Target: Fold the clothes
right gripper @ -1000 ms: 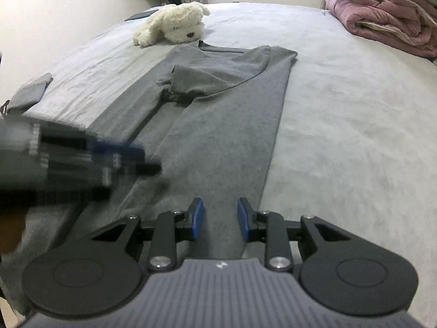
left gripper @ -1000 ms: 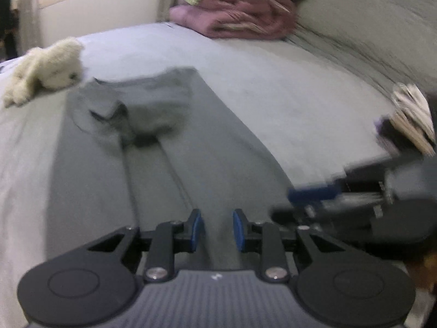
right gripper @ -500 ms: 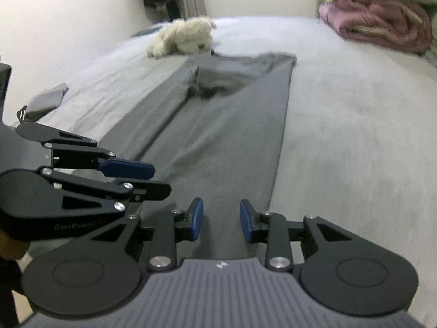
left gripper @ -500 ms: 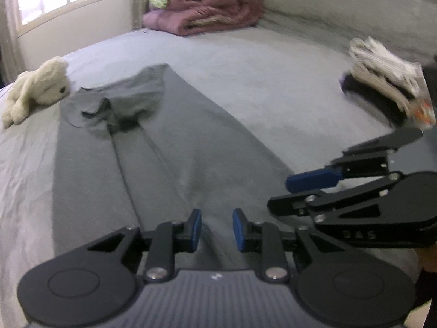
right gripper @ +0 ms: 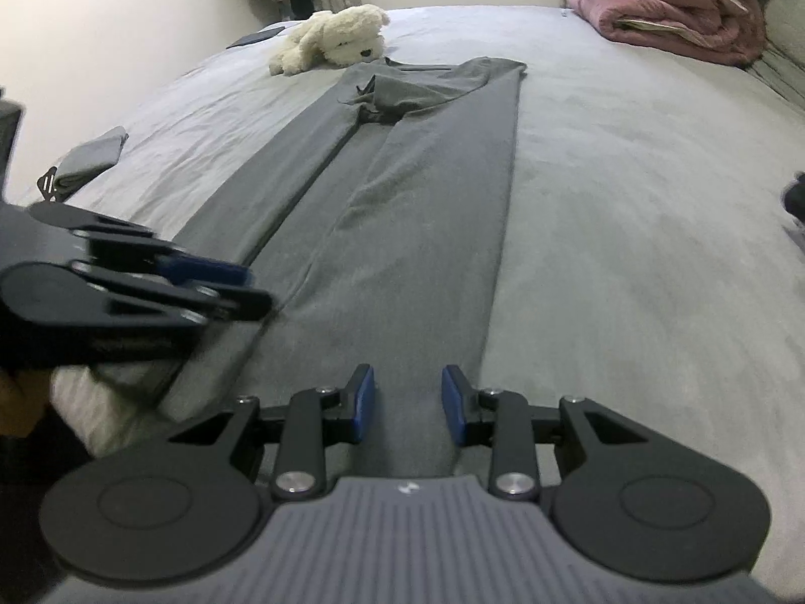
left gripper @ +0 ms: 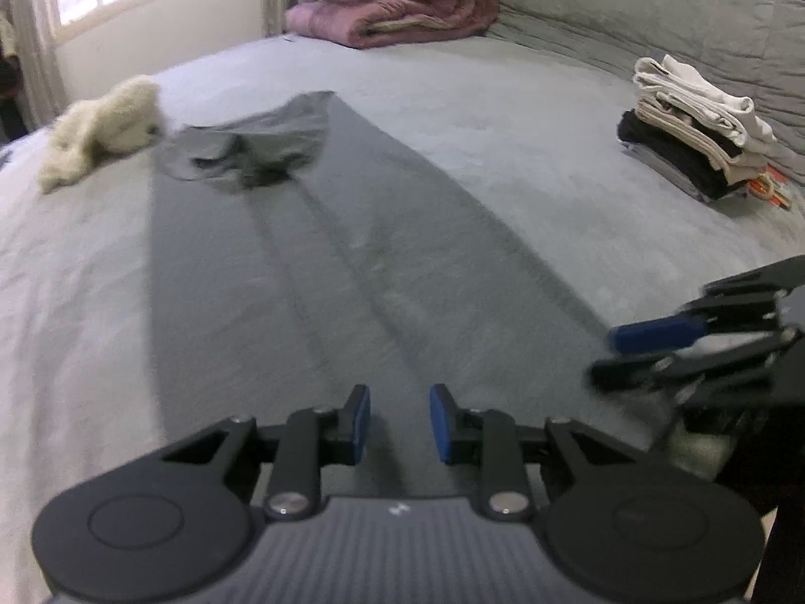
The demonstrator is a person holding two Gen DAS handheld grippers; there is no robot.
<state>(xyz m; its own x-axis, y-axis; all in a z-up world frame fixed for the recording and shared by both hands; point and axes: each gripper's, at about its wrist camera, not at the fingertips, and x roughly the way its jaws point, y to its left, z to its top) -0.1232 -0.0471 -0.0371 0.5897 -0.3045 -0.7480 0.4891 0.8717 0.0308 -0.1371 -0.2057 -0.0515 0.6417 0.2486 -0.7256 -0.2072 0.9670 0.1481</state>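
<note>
A long grey garment (left gripper: 322, 272) lies flat on the bed, folded lengthwise, its sleeves bunched at the far end (right gripper: 402, 93). My left gripper (left gripper: 400, 423) hovers over the near hem, blue pads a little apart, with only the fabric below showing through the gap. My right gripper (right gripper: 408, 405) stands the same way over the hem near the garment's right edge, nothing pinched. Each shows in the other's view: the right gripper (left gripper: 649, 352) at the right, the left gripper (right gripper: 216, 284) at the left.
A white plush dog (right gripper: 334, 40) lies beyond the garment's far end. Stacked folded clothes (left gripper: 699, 126) sit at the right, pink blankets (left gripper: 402, 0) at the back. A small folded grey cloth (right gripper: 90, 158) rests by the bed's left edge near the wall.
Both grippers have drawn back toward the near edge of the bed, so more of the garment's length shows. The stack of folded clothes has come into the left wrist view.
</note>
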